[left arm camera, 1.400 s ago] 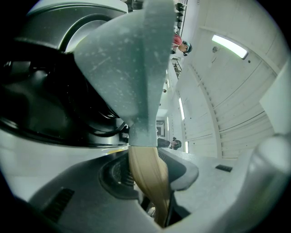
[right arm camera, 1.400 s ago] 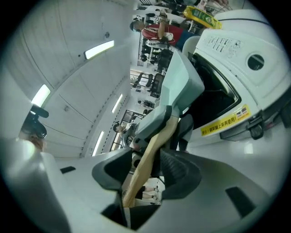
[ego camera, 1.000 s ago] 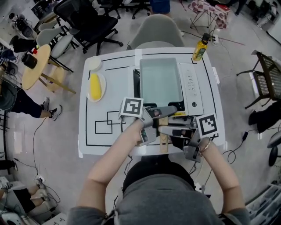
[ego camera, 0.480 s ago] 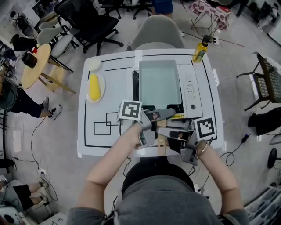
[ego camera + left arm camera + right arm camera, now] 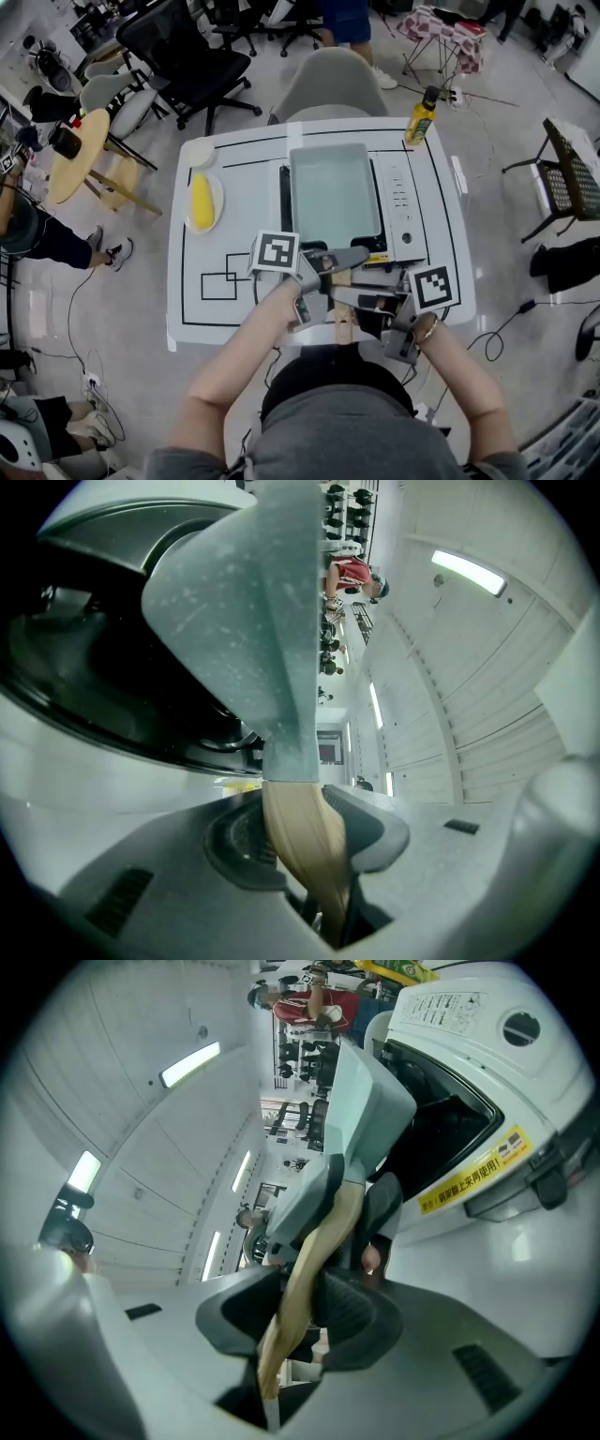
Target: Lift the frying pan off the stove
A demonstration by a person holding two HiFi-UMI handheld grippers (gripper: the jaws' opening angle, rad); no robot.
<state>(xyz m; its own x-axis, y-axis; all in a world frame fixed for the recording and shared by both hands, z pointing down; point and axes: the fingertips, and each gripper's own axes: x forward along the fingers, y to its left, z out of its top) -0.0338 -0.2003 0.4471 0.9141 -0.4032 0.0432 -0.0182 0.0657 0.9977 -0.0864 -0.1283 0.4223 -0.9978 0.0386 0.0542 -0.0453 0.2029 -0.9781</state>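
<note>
- A white square table [image 5: 214, 309] marked with black lines.
- A round white plate [image 5: 220, 199] near the table's left edge, with a long yellow piece of food [image 5: 202, 201] lying on it.
- A small white round bowl [image 5: 198, 153] just beyond the plate.
- A yellow-green bottle with a dark cap [image 5: 421, 117], upright at the far right corner.
- A grey shell chair [image 5: 328, 80] behind the table.
- A black office chair [image 5: 183, 47] and a round wooden side table [image 5: 66, 164] off to the left.

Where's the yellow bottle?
In the head view, the yellow bottle stands at the far right corner of the table, just beyond the white stove, on the side away from the person.
</note>
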